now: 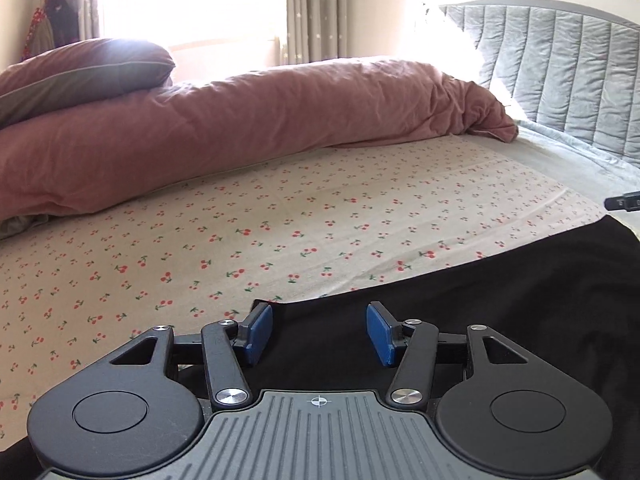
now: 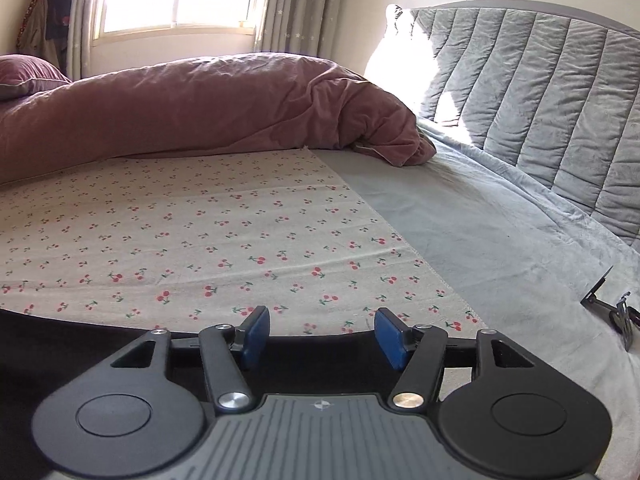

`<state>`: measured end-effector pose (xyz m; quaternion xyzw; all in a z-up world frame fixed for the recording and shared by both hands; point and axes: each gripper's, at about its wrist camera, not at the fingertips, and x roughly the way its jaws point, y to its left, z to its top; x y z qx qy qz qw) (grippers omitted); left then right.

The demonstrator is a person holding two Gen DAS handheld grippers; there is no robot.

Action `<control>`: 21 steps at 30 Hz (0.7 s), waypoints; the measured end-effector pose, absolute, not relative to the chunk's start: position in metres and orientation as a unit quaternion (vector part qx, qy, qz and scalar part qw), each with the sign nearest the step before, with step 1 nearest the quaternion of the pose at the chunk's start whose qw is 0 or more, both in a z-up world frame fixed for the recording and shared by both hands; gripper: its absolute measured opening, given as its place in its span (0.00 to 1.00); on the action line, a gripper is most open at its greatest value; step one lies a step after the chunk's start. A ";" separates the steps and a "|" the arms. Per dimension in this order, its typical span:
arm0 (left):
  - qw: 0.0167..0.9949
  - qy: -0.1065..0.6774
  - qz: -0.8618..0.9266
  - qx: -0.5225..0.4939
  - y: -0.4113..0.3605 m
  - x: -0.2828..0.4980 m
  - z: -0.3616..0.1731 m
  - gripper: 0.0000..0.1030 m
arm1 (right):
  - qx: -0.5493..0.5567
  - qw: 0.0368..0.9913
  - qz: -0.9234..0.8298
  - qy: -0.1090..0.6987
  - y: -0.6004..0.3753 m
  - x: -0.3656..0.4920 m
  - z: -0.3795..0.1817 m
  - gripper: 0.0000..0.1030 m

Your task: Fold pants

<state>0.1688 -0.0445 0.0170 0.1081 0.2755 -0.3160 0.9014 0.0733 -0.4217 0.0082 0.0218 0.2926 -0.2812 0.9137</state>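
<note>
My left gripper [image 1: 319,334] and right gripper [image 2: 321,336] gape empty over the black pants [image 1: 500,300]; I should pinch matching edges, lifting evenly.

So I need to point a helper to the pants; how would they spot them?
Start at the bed with the cherry-print sheet. The pants lie along its near edge, under both grippers. They are the only plain black cloth; the duvet is pink.
</note>
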 end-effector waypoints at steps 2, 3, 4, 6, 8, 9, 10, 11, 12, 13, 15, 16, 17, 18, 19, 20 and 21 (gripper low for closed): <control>0.897 0.271 -0.332 0.109 -0.056 0.161 0.019 0.51 | 0.026 0.926 -0.228 0.301 -0.388 0.082 0.014 0.60; 0.893 0.273 -0.340 0.108 -0.065 0.159 0.017 0.51 | 0.024 0.931 -0.199 0.306 -0.371 0.087 0.015 0.60; 0.889 0.280 -0.348 0.106 -0.073 0.159 0.015 0.51 | 0.018 0.935 -0.166 0.313 -0.349 0.096 0.015 0.60; 0.880 0.295 -0.358 0.102 -0.089 0.160 0.007 0.51 | 0.012 0.937 -0.115 0.329 -0.311 0.114 0.012 0.60; 0.873 0.310 -0.361 0.101 -0.099 0.161 -0.006 0.51 | 0.015 0.936 -0.073 0.344 -0.282 0.132 0.005 0.58; 0.871 0.321 -0.358 0.096 -0.100 0.161 -0.012 0.51 | 0.019 0.935 -0.058 0.350 -0.271 0.139 -0.001 0.57; 0.869 0.332 -0.356 0.091 -0.098 0.160 -0.018 0.51 | 0.026 0.932 -0.047 0.358 -0.263 0.144 -0.009 0.57; 0.868 0.338 -0.354 0.088 -0.095 0.157 -0.023 0.51 | 0.032 0.928 -0.035 0.368 -0.254 0.148 -0.017 0.57; 0.868 0.339 -0.353 0.087 -0.089 0.153 -0.026 0.56 | 0.035 0.924 -0.027 0.379 -0.248 0.150 -0.026 0.57; 0.868 0.336 -0.354 0.089 -0.082 0.147 -0.028 0.58 | 0.034 0.921 -0.025 0.388 -0.245 0.150 -0.033 0.58; 0.869 0.328 -0.357 0.101 -0.068 0.134 -0.029 0.65 | 0.006 0.929 -0.027 0.370 -0.234 0.138 -0.041 0.63; 0.869 0.326 -0.358 0.107 -0.060 0.127 -0.028 0.66 | 0.000 0.930 -0.025 0.368 -0.233 0.134 -0.041 0.63; 0.867 0.324 -0.361 0.112 -0.052 0.120 -0.027 0.68 | 0.000 0.931 -0.021 0.365 -0.231 0.126 -0.040 0.64; 0.866 0.323 -0.364 0.116 -0.045 0.113 -0.027 0.70 | 0.002 0.930 -0.018 0.367 -0.234 0.120 -0.039 0.64; 0.865 0.321 -0.365 0.121 -0.037 0.105 -0.027 0.70 | 0.001 0.930 -0.017 0.368 -0.236 0.115 -0.037 0.65; 0.865 0.320 -0.366 0.126 -0.030 0.099 -0.027 0.72 | -0.003 0.929 -0.018 0.370 -0.239 0.108 -0.036 0.67; 0.862 0.323 -0.367 0.133 -0.023 0.092 -0.028 0.72 | -0.006 0.928 -0.019 0.372 -0.240 0.102 -0.035 0.69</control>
